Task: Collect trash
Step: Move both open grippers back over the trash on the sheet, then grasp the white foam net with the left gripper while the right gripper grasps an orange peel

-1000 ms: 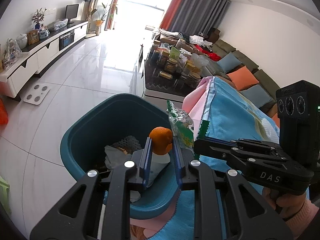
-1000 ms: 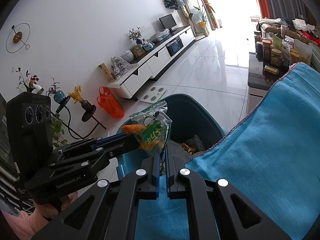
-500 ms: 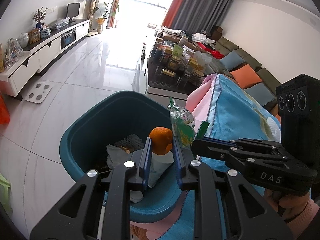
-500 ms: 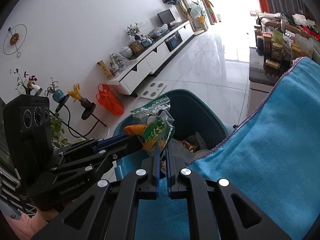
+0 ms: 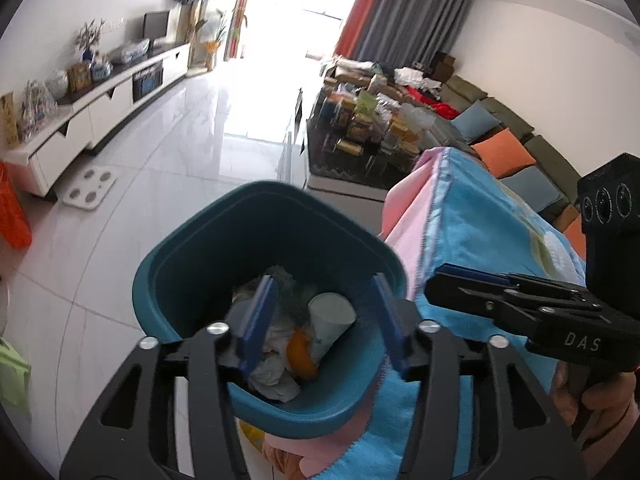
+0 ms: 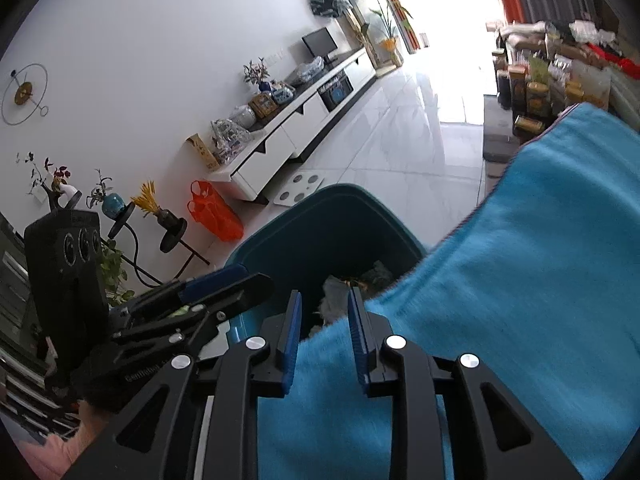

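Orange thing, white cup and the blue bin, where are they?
orange point(image 5: 301, 354), left wrist view, its peel among the trash.
white cup point(image 5: 333, 317), left wrist view, its side.
blue bin point(image 5: 192, 256), left wrist view, inner wall.

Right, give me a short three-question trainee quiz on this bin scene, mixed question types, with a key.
1. True or false: the left hand-held gripper has something clamped between its pads.
2. Multiple choice: where does the orange fruit lie? A) on the blue cloth B) inside the teal bin C) on the floor
3. Fill in: the white paper cup in the teal bin lies on its ____.

Key:
1. False. Its jaws are opening with nothing pressed between them, and the right hand-held gripper is opening too, empty.
2. B. It rests among crumpled paper in the bin, beside the blue cloth.
3. Side.
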`<state>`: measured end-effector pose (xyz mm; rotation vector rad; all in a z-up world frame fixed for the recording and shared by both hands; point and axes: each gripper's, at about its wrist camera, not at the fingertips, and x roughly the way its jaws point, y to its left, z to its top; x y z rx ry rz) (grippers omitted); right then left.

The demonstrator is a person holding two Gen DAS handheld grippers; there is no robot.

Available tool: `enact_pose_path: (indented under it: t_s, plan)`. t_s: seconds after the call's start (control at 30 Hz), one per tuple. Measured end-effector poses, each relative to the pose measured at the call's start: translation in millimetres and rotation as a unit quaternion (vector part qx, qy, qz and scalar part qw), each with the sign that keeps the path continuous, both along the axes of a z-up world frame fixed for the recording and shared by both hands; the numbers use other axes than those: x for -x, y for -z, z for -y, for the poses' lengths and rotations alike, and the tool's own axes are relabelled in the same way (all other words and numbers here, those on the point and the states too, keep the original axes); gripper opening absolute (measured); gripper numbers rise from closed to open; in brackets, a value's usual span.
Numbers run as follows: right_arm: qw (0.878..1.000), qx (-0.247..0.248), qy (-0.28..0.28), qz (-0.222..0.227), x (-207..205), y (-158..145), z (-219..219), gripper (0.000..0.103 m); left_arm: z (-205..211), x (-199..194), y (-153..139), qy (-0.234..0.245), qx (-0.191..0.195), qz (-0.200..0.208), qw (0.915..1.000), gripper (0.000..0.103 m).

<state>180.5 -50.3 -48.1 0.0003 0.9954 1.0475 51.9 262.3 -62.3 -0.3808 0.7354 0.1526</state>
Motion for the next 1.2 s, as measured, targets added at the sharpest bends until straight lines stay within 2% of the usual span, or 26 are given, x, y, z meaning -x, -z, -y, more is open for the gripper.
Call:
enact_pose_path:
  t_s: [0.2, 0.43, 0.7, 0.87, 1.0, 1.2]
  plan:
    - [0.998, -0.014, 0.022, 0.054, 19, -27, 61, 0.034, 33, 11, -25, 0.058, -0.014, 0.047, 0.9971, 0.066]
    - [0.99, -0.016, 0.118, 0.081, 33, -43, 165, 0.035, 100, -5, -39, 0.17, -0.01, 0.069, 0.983, 0.069]
    - [0.961, 0.009, 0.263, 0.081, 49, -34, 284, 0.034, 174, -55, -34, 0.255, 0.012, 0.049, 0.9657, 0.069]
    - [0.941, 0.027, 0.332, 0.063, 48, -17, 344, 0.035, 209, -88, -31, 0.277, 0.023, 0.032, 0.9599, 0.069]
    - [0.933, 0.033, 0.354, 0.047, 53, -5, 360, 0.035, 230, -112, -27, 0.287, 0.021, 0.018, 0.9574, 0.069]
    - [0.935, 0.034, 0.353, 0.026, 53, 10, 363, 0.035, 253, -145, -17, 0.285, 0.021, -0.017, 0.9581, 0.07]
